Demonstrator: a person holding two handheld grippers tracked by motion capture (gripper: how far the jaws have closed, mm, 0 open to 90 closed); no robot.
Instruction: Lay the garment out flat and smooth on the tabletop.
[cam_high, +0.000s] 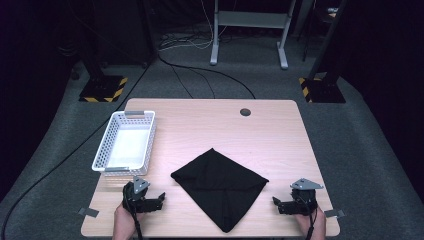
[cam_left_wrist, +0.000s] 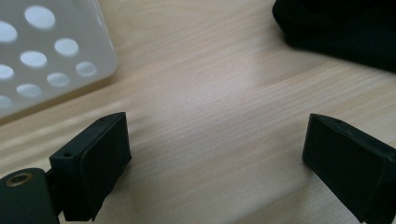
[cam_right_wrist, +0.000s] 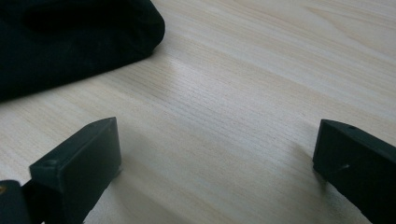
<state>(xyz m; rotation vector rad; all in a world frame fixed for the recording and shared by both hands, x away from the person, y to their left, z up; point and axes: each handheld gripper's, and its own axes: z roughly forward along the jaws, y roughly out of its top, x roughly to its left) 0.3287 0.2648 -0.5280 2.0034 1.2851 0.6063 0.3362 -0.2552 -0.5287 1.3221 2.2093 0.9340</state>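
Now my left hand-held gripper (cam_high: 159, 198) rests low on wooden surface (cam_high: 260, 130), jaws wide apart, nothing between. My right hand-held gripper (cam_high: 276, 203) same: jaws wide, holding nothing. Black cloth (cam_high: 220, 182) lies flat between both, near each, touching neither. White basket (cam_high: 125, 143) sits just ahead of left one.

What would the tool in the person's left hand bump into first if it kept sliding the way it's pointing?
Most likely the black cloth. The left tool lies low over the table, open and holding nothing, aimed toward the cloth's near edge with bare wood between. The white basket sits off to its side, probably out of line.
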